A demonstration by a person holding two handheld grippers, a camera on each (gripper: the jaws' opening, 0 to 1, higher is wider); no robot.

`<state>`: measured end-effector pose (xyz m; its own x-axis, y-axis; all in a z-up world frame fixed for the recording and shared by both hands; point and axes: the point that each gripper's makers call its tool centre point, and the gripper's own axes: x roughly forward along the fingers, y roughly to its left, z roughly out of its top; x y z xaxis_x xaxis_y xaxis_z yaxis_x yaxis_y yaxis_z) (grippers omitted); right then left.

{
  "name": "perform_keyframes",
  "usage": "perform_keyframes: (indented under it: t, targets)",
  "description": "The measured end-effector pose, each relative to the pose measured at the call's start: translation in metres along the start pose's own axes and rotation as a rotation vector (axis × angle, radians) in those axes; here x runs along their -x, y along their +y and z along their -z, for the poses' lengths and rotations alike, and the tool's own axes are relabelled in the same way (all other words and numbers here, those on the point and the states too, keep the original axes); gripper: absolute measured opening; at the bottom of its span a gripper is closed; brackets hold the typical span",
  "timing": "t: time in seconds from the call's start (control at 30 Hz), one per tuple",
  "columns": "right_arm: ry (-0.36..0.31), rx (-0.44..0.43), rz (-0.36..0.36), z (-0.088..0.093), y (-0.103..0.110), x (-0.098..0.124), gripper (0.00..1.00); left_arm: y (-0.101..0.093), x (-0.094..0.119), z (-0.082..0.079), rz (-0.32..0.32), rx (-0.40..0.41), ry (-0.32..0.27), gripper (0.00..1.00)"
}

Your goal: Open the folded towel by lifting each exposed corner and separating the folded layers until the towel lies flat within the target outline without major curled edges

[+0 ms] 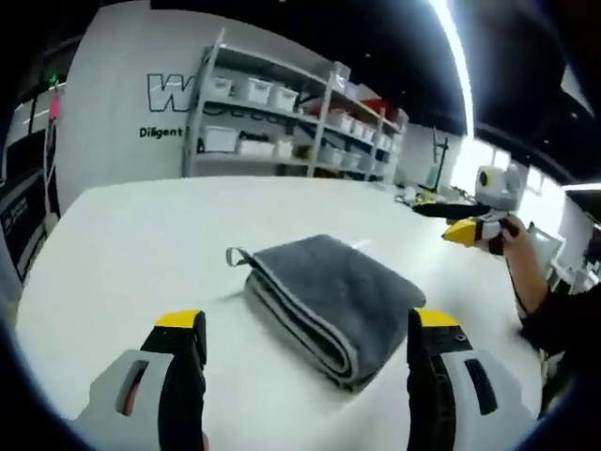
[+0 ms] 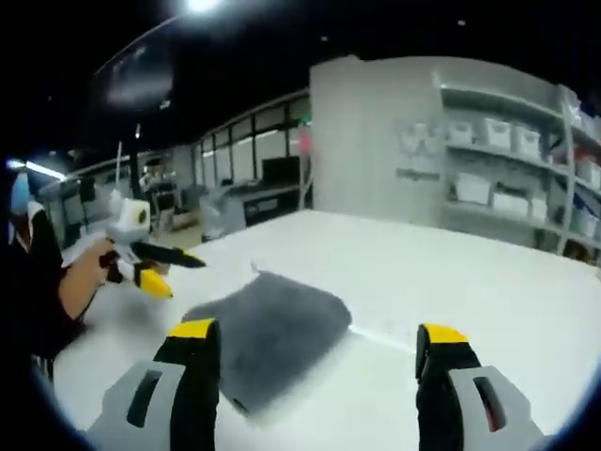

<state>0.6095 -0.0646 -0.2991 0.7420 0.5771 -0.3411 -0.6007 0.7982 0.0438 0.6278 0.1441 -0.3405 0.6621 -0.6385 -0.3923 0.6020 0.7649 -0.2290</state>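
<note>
Smooth white table — grey plush towel folded thick, hanging loop; both claws apart, empty.

The towel is dark grey with a paler grey edge binding and a faint quilted weave. It lies on a plain white bench. The left tool and the right tool each have black jaws tipped yellow on light grey bodies. The shelves are grey, carrying white bins.
</note>
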Motion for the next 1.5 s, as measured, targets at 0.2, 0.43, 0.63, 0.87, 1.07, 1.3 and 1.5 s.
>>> perform_keyframes:
  t: [0.2, 0.43, 0.63, 0.87, 1.07, 1.3, 1.5]
  targets:
    - [0.024, -0.008, -0.035, 0.01, 0.008, -0.012, 0.79, 0.006, -0.012, 0.003, 0.023, 0.037, 0.003, 0.78]
    - [0.048, -0.034, -0.044, 0.015, -0.001, -0.024, 0.74, 0.007, -0.019, 0.012, 0.047, 0.09, 0.01, 0.73]
    - [0.065, -0.049, -0.053, 0.02, -0.001, -0.037, 0.73, 0.007, -0.022, 0.013, 0.054, 0.116, 0.012, 0.64]
    - [0.096, -0.073, -0.06, 0.032, -0.003, -0.054, 0.68, -0.008, -0.027, 0.028, 0.061, 0.137, 0.032, 0.62]
    - [0.103, -0.077, -0.048, 0.038, -0.006, -0.056, 0.67, -0.013, -0.026, 0.033, 0.051, 0.145, 0.033, 0.58]
    - [0.086, -0.099, -0.036, 0.042, 0.001, -0.055, 0.63, -0.011, -0.028, 0.034, 0.052, 0.156, 0.035, 0.55]
    - [0.17, -0.126, -0.042, 0.069, 0.011, -0.063, 0.57, -0.009, -0.032, 0.039, 0.057, 0.155, 0.056, 0.46]
